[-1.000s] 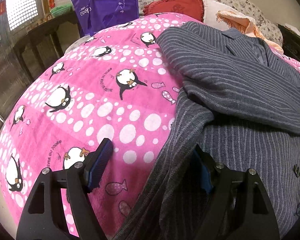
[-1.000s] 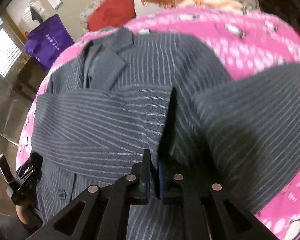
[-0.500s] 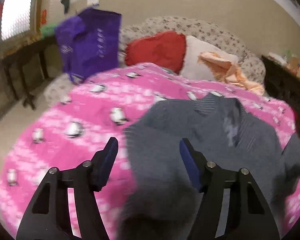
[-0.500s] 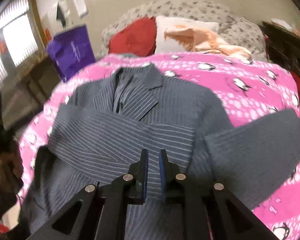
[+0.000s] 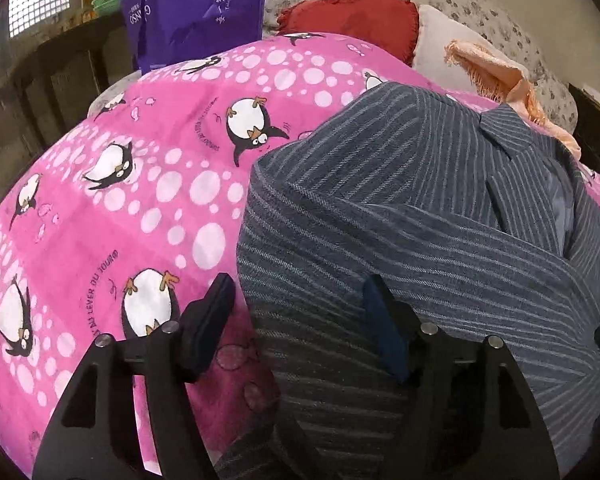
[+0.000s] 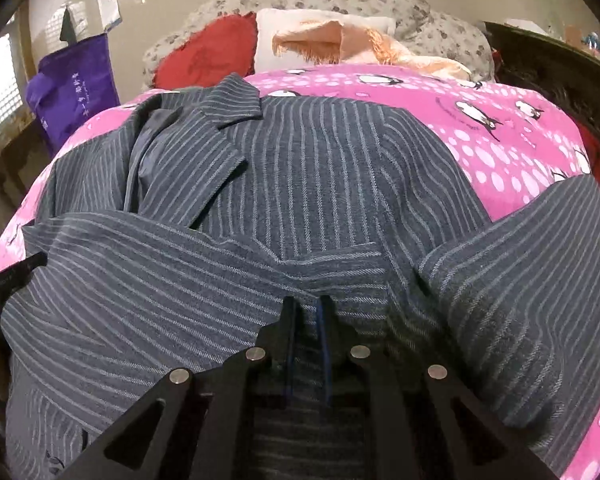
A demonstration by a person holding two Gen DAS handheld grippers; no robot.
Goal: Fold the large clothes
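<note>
A dark grey pinstriped jacket [image 6: 320, 168] lies front up on the pink penguin blanket [image 5: 120, 220], collar towards the pillows. One sleeve [image 6: 160, 272] is folded flat across the chest; the other sleeve [image 6: 532, 300] spreads to the right. My left gripper [image 5: 300, 304] hovers over the jacket's [image 5: 400, 220] left edge, its jaws opening. One finger is above the blanket, the other above the cloth, and neither pad presses on anything. My right gripper [image 6: 305, 312] is shut just short of the folded sleeve's cuff, with no cloth visibly pinched.
A red cushion [image 6: 208, 52], a white pillow and a peach fringed cloth [image 6: 340, 40] lie at the head of the bed. A purple bag [image 5: 192, 4] stands at the far left beside dark wooden furniture [image 5: 60, 72]. Another dark cabinet [image 6: 560, 68] flanks the right side.
The fold of sleeve that stood up from my right gripper now lies flat across the chest. My left gripper has moved up along the jacket's left edge.
</note>
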